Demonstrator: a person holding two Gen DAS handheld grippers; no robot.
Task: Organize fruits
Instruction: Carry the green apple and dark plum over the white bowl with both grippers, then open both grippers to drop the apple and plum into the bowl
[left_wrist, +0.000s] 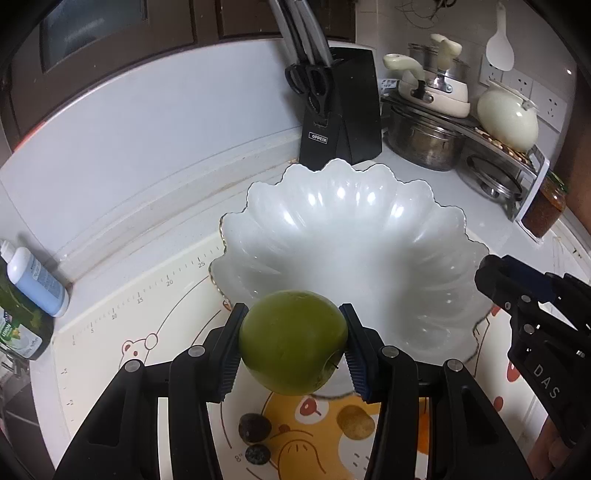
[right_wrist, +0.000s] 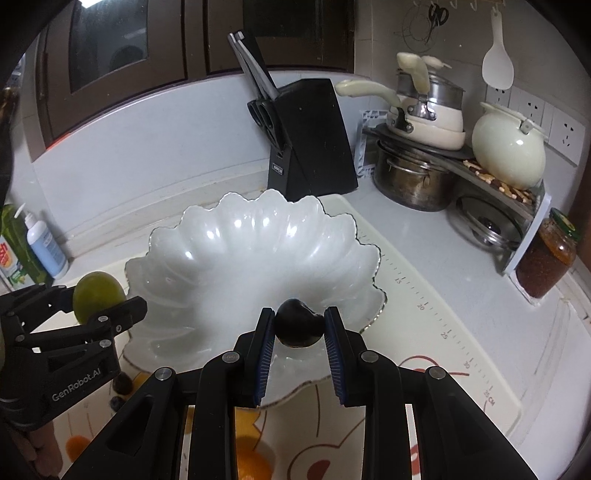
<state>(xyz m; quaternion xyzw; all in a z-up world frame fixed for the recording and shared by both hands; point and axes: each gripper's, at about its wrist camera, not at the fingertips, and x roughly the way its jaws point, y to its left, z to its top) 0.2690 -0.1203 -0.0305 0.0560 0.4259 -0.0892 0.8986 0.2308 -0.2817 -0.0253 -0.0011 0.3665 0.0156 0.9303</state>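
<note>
My left gripper (left_wrist: 293, 343) is shut on a green apple (left_wrist: 293, 341) and holds it over the near rim of a white scalloped bowl (left_wrist: 347, 229). My right gripper (right_wrist: 299, 328) is shut on a dark plum (right_wrist: 298, 328) above the near side of the same bowl (right_wrist: 236, 254). The right wrist view shows the left gripper with the apple (right_wrist: 96, 295) at the bowl's left rim. A dark fruit (left_wrist: 254, 428), a small dark berry (left_wrist: 257, 454) and a brown kiwi (left_wrist: 356, 422) lie on the cartoon mat (left_wrist: 110, 332) below the left gripper.
A black knife block (right_wrist: 306, 140) stands behind the bowl. Pots (right_wrist: 413, 177), a cream kettle (right_wrist: 508, 151) and a rack fill the back right corner, with a jar (right_wrist: 546, 258) beside it. Bottles (left_wrist: 37, 280) stand at the left wall.
</note>
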